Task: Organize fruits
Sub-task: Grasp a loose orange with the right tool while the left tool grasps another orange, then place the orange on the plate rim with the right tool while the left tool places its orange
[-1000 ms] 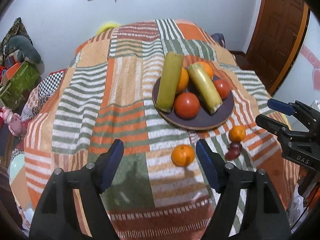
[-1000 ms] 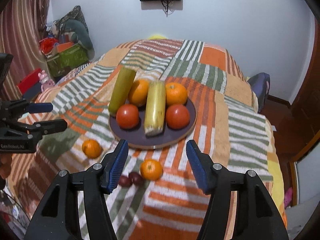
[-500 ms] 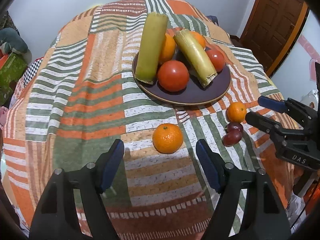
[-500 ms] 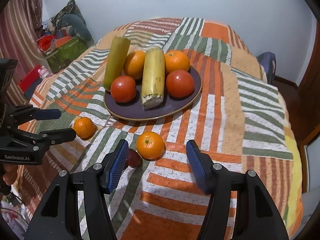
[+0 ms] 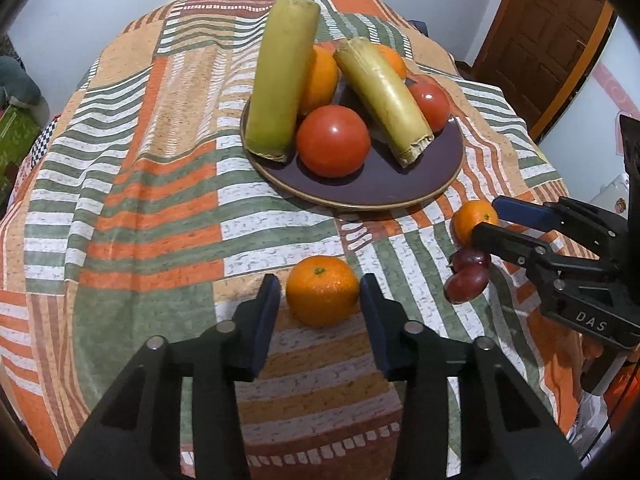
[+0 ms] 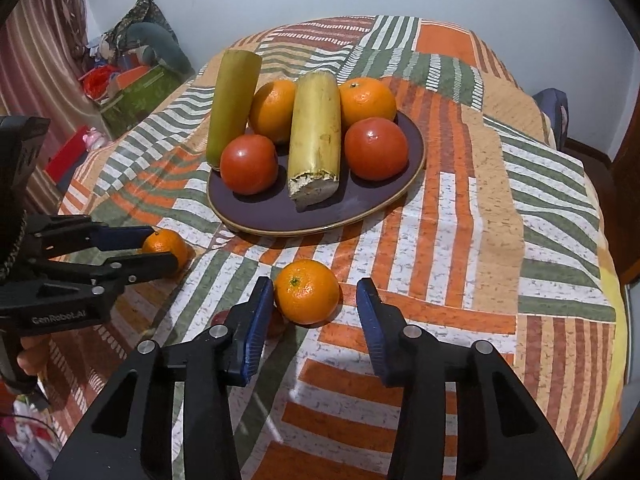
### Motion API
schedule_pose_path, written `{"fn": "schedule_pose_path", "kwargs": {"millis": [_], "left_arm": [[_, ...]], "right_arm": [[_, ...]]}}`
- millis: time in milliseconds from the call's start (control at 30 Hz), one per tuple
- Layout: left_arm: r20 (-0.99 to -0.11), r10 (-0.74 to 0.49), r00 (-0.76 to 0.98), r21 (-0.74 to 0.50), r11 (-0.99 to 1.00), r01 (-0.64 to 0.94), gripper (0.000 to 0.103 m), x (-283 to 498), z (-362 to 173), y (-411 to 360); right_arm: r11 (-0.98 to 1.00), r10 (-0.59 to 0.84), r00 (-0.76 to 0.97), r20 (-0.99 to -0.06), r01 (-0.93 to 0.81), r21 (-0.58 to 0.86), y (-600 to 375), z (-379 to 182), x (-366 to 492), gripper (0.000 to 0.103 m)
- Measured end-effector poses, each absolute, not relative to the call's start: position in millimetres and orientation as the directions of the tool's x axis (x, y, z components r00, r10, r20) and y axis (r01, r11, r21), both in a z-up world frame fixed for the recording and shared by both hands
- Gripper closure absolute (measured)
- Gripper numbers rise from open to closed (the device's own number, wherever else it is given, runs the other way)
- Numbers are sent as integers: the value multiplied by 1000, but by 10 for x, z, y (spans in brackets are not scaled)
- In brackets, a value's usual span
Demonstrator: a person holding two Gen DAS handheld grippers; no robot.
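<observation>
Sitting on a soft striped cloth (image 5: 152, 208) are two round, bumpy oranges. The left gripper (image 5: 320, 300) has its two flat blue fingers on each side of the near orange (image 5: 322, 290), and they are closing in on it. A thin gap shows on both sides, so the pads are not squeezing it.

The right gripper (image 6: 314, 300) is closing around the other orange (image 6: 307, 291). Its left pad looks right at the peel, and its right pad is clearly apart from it. Two small, smooth, dark red fruits (image 5: 467, 276) lie just beside this orange.

Behind them is a round, flat, dark purple plate (image 6: 360, 208) with a shiny top. It holds two smooth red tomatoes (image 6: 249, 164), two oranges (image 6: 367, 98) and two long yellow-green stalk pieces (image 6: 316, 136) with rough cut ends.
</observation>
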State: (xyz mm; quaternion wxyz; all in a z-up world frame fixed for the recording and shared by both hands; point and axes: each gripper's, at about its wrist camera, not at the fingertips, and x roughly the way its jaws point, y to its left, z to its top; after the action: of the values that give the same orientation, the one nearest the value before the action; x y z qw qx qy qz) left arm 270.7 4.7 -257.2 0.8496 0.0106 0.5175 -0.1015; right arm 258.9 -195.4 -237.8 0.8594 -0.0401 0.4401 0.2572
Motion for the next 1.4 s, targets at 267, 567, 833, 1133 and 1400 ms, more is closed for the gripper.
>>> {"fn": "schedule_pose_path", "kwargs": {"millis": [267, 567, 833, 1133, 1400], "left_arm": [[-876, -146, 460, -66, 980, 185, 65, 2688, -2531, 28], [-855, -157, 495, -70, 979, 190, 65, 2731, -2366, -3], [-832, -193, 520, -80, 969, 232, 65, 2909, -2215, -222], [-827, -213, 519, -85, 962, 260, 65, 3070, -2217, -395], [-835, -222, 503, -92, 959, 269, 65, 3209, -2320, -463]], "right_arm": [[850, 440, 450, -777, -489, 198, -1949, -2380, 2644, 72], [858, 447, 501, -741, -475, 196, -2012, -2210, 2610, 72], [872, 433, 553, -712, -457, 175, -2095, -2062, 2734, 72], [877, 424, 578, -697, -454, 157, -2070, -2028, 2878, 72], [876, 420, 564, -711, -457, 155, -2030, -2130, 3009, 72]]}}
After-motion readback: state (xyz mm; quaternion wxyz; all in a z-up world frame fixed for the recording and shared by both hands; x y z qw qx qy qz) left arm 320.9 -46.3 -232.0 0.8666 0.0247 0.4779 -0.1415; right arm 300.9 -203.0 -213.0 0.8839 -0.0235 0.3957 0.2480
